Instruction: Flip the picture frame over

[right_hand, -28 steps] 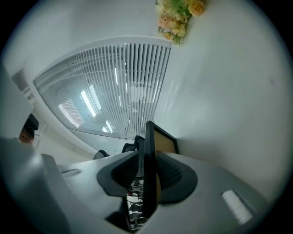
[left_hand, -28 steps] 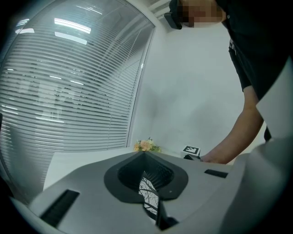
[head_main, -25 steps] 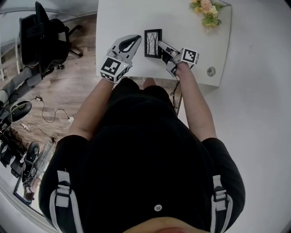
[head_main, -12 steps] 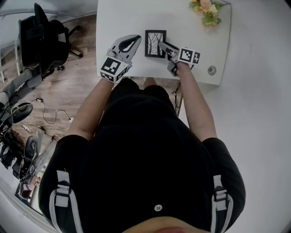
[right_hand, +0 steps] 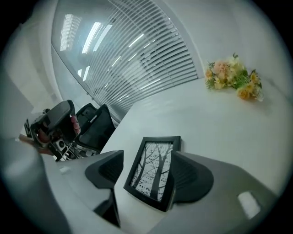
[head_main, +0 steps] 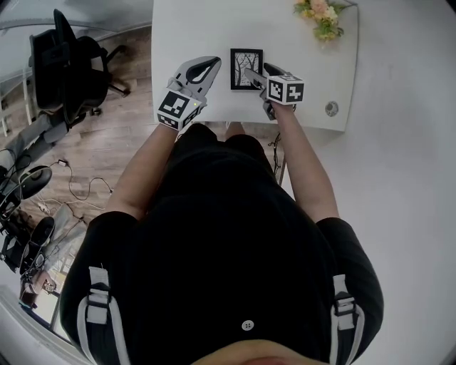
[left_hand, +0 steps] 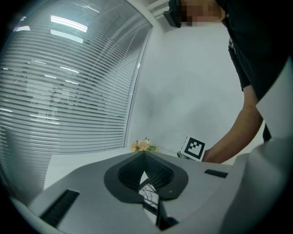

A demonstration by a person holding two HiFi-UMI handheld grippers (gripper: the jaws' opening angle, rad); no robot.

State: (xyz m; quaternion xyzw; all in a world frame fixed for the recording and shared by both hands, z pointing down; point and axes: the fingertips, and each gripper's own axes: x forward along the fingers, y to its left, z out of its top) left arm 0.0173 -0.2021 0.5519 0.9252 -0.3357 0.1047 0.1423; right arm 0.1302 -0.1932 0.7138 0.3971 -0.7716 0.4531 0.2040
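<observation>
Right gripper view: right claw [right_hand: 149,155] tilted down, just opening, astride flat picture frame [right_hand: 153,178]; left claw [left_hand: 144,154] closed.

A white counter [head_main: 185,28] fills the top centre of the head view, with a small bunch of flowers [head_main: 322,14] at its upper right corner. Left of it lies a wood-plank floor [head_main: 121,142], with a black office chair [head_main: 68,60] at the upper left and loose cables [head_main: 78,187] lower down. The right side of that view is plain white. In the left gripper view, horizontal blinds [left_hand: 68,100] cover a window at left, catching strips of ceiling light, beside a bare white wall [left_hand: 192,91].
</observation>
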